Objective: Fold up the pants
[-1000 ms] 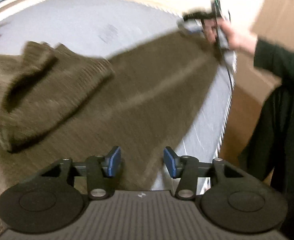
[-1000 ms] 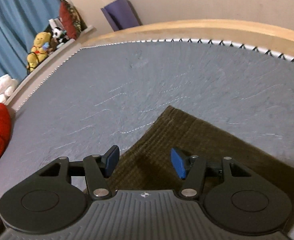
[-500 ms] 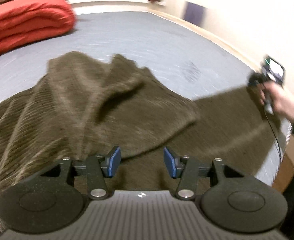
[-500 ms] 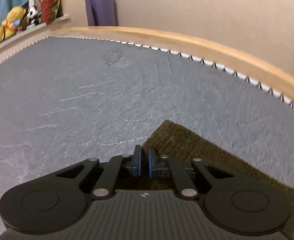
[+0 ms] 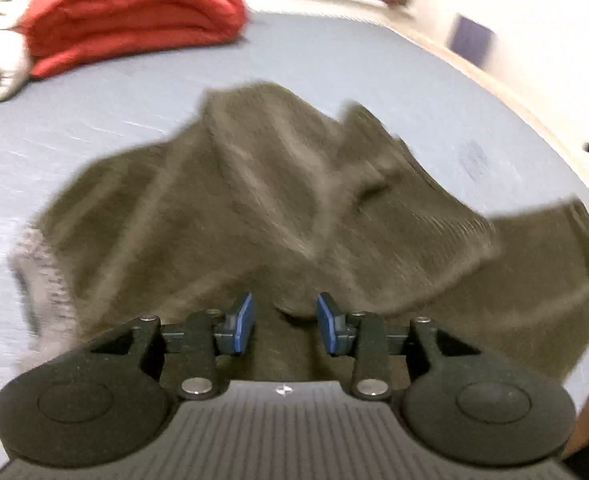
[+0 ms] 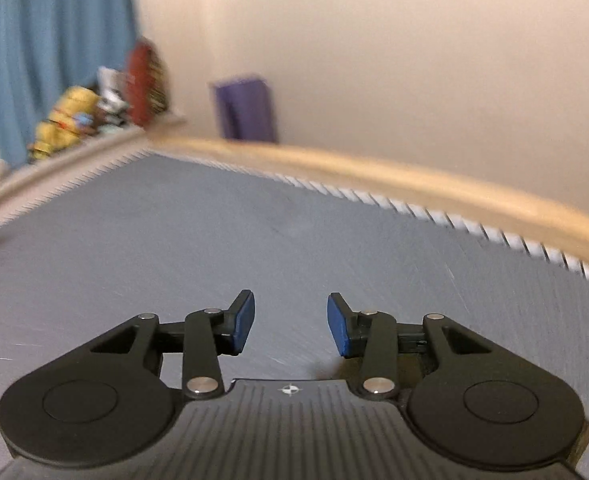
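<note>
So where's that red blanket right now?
In the left wrist view the folded red blanket lies at the upper left, on the far side of the grey mattress, beyond the crumpled brown pants.

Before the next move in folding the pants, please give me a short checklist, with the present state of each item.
1. Left hand-held gripper open and empty: ok, jaws apart above the cloth.
2. Right hand-held gripper open and empty: ok, nothing between the jaws.
3. Pants lying flat: not ok, bunched into ridges.
4. Pants fully on the mattress: cannot tell, the near right part lies at the edge.
5. Room to fold: ok, the red blanket lies apart from the pants.
6. Sharp view: not ok, both views are blurred.
</note>
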`<state>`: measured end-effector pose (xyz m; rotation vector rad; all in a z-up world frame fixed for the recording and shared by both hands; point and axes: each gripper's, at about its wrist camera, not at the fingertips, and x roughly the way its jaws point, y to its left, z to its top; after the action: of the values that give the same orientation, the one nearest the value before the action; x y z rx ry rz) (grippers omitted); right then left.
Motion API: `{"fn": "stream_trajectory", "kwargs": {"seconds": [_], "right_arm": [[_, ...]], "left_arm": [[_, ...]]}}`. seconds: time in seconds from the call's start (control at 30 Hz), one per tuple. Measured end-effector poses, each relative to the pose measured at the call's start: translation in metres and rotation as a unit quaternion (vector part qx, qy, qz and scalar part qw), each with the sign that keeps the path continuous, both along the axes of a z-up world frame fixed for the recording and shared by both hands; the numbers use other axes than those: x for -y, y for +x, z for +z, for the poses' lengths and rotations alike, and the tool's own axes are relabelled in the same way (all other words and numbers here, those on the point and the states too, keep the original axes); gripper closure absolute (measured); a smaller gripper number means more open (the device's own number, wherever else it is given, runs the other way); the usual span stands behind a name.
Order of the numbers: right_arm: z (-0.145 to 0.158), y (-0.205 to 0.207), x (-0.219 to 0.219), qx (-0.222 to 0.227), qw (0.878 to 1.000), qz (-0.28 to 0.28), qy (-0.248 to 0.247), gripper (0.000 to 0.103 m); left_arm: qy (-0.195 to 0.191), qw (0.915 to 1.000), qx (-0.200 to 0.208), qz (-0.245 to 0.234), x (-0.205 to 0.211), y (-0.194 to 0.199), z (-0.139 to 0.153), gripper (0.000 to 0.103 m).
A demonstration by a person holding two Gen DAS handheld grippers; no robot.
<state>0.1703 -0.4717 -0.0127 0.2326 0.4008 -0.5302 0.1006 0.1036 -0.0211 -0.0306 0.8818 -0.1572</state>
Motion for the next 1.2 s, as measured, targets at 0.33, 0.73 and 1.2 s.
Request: {"fn": "stream_trajectory", "kwargs": {"seconds": [0.33, 0.73, 1.2], "right_arm": [[0.102, -0.074, -0.134, 0.094, 0.962, 0.228, -0.115, 0.035], [0.104, -0.114, -0.246, 0.056, 0.925, 0.375, -0.009, 0.054], [-0.024, 0.023, -0.264, -0.097, 0.937, 0.323, 0.095, 0.074]], "left_arm": [[0.013, 0.9938, -0.058, 0.094, -0.083, 0.007, -0.037, 0.067], [-0.070, 0.9857, 0.045, 0.146, -0.067, -0.022, 0.045, 0.055], [-0.015, 0.9909, 0.082, 0.106, 0.002, 0.000, 0.057, 0.057]]}}
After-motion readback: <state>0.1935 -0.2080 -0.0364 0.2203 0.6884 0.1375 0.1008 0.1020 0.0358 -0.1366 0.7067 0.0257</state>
